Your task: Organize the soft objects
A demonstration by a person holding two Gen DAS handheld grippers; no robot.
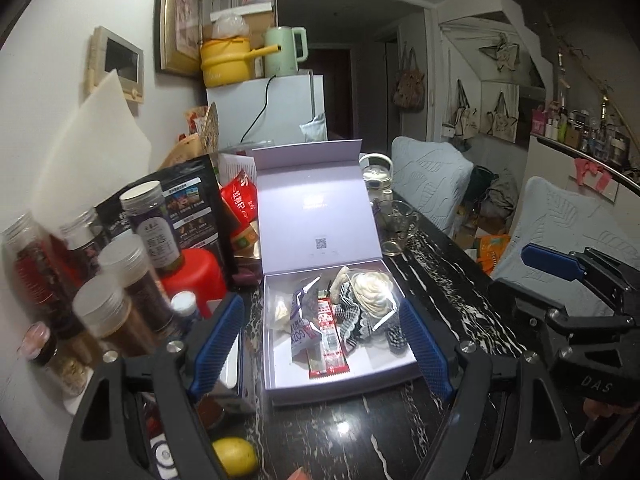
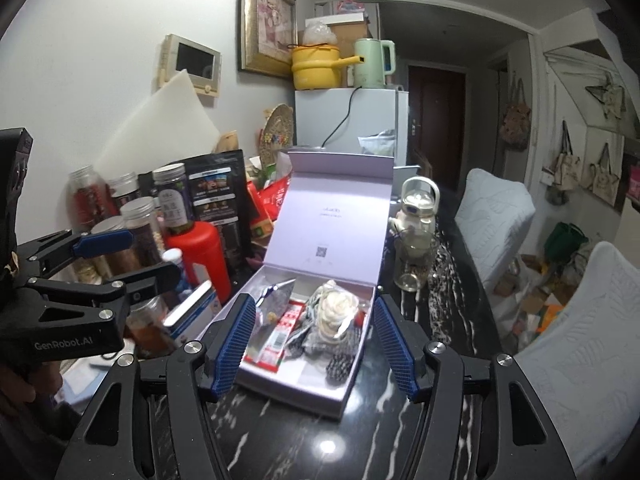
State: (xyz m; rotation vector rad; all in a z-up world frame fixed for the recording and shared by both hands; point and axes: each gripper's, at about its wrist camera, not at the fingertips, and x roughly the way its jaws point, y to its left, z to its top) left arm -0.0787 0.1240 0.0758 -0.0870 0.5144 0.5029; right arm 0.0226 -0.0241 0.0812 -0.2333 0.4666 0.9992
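Both grippers, the left gripper (image 1: pixel 322 346) and the right gripper (image 2: pixel 314 342), hang with jaws apart and empty above the dark marble table (image 2: pixel 280 440), short of the open lilac box (image 1: pixel 340 380) holding snack packets (image 1: pixel 326 332) and checked cloth (image 2: pixel 340 360).

1. A lived-in home is shown, a small flat with dining and living space combined.
2. A framed picture (image 2: pixel 269 20) and an intercom panel (image 2: pixel 192 65) are hung on the wall.
3. A yellow pot (image 2: pixel 316 67) and a green kettle (image 2: pixel 372 63) are kept on a small white fridge (image 2: pixel 352 120).
4. Food jars (image 1: pixel 150 224) and snack bags are crowded on a dark marbled desk (image 2: pixel 320 440).
5. Padded chair covers (image 2: pixel 496 216) and hung tote bags (image 2: pixel 600 172) are seen, with a dark entrance door (image 2: pixel 436 128) behind.
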